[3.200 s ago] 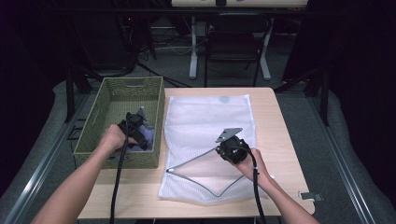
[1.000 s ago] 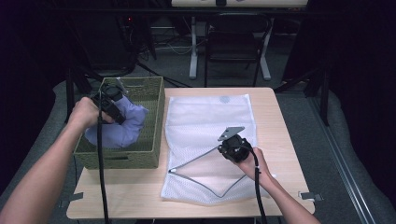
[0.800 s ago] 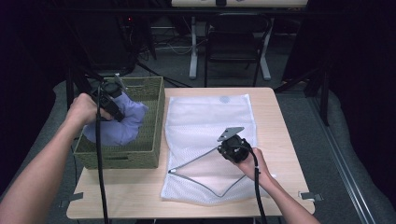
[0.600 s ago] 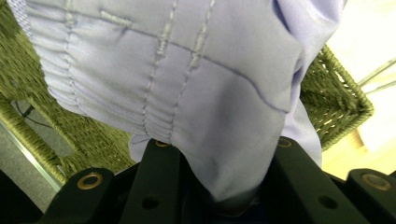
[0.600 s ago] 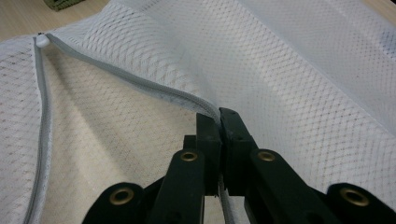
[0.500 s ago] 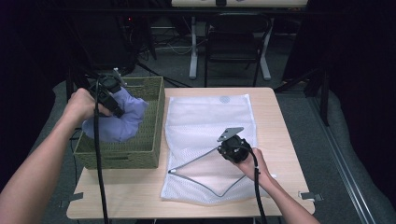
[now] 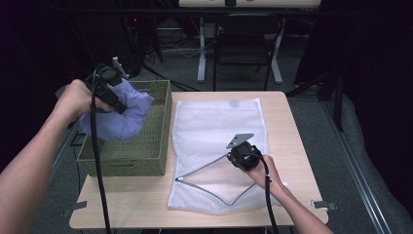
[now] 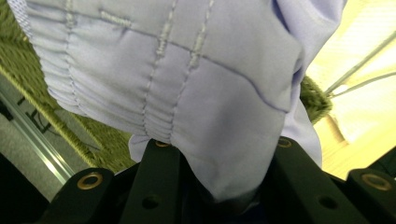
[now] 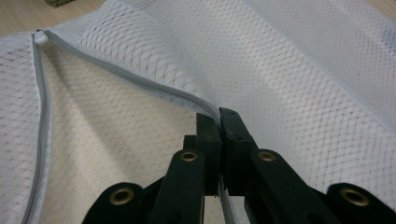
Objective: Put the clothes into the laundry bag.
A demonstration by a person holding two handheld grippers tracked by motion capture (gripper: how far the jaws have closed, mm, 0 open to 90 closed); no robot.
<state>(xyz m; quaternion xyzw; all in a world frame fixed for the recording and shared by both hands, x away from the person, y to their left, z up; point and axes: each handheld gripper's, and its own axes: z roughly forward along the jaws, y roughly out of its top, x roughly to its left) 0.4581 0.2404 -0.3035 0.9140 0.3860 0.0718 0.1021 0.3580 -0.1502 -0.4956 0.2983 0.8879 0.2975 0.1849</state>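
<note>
high view: left gripper [image 7: 118, 100] lifts lavender garment [image 7: 122, 114] over green wicker basket [image 7: 146, 151]; right gripper [image 7: 243, 155] on white mesh laundry bag [image 7: 214, 122] | left gripper view: jaws pinching garment | right gripper view: jaws pressed on bag's grey zipper edge [image 9: 140, 80]

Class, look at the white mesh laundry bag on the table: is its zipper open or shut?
Open. The mesh bag's grey zipper gapes in a V, and the right gripper pinches one edge up.
</note>
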